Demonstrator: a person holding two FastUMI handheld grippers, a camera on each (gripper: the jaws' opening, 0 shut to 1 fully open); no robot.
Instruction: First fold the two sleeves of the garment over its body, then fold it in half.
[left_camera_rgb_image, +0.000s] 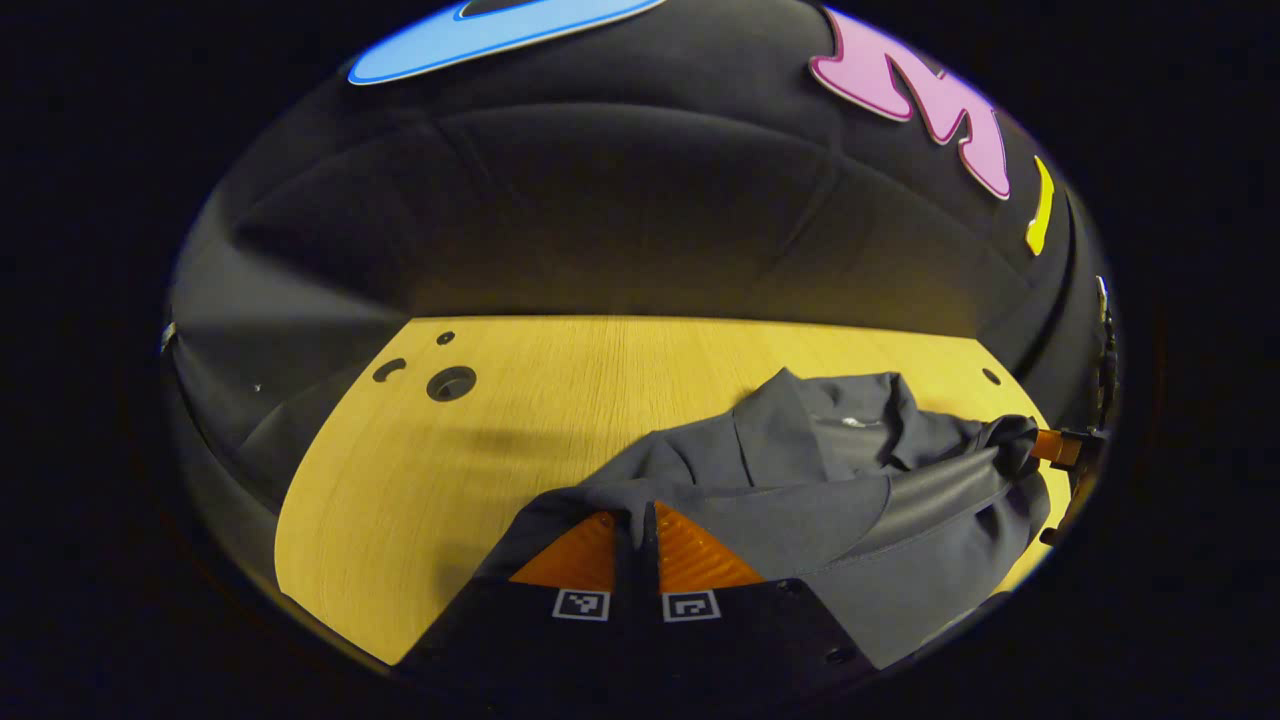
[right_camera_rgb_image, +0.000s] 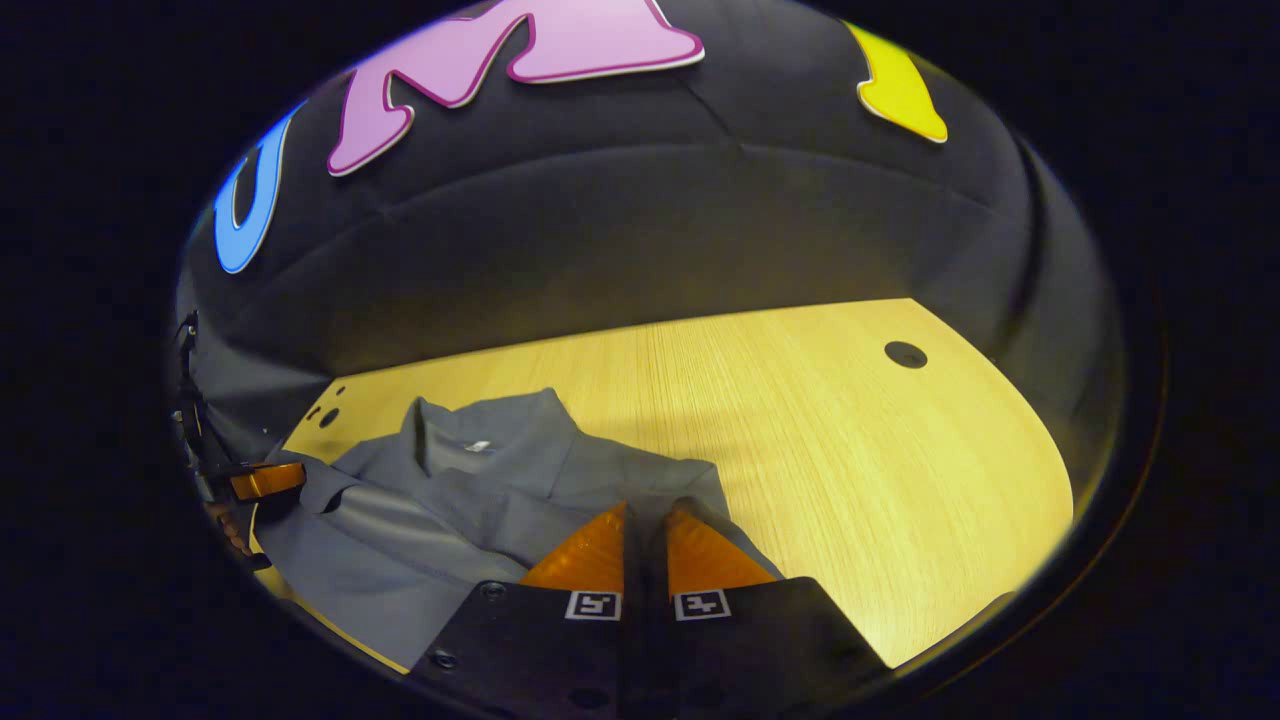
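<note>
The gray garment (left_camera_rgb_image: 800, 490) lies on the yellow wooden desk (left_camera_rgb_image: 560, 400), with its collar (left_camera_rgb_image: 850, 410) on the far side and its body bunched up toward the near edge. The left tool (left_camera_rgb_image: 634, 520) has its two fingers pressed close together, with a fold of the gray cloth pinched between them at the garment's left near corner. In the right gripper view, the right tool (right_camera_rgb_image: 646, 515) is clenched the same way, its fingers closed on the cloth at the garment's right near side. Each tool can also be seen far off in the other's view — the right tool (left_camera_rgb_image: 1055, 447) sits at the far right end of the cloth, and the left tool (right_camera_rgb_image: 265, 480) at the far left end. So the garment stretches sideways between the two tools, and the collar (right_camera_rgb_image: 480, 420) lies straight ahead of both. I think the fold in half is in hand: both tools likely need to carry the near edge forward, toward the collar, moving together so the cloth stays even. Neither tool is nearer to the collar — they look about level.
</note>
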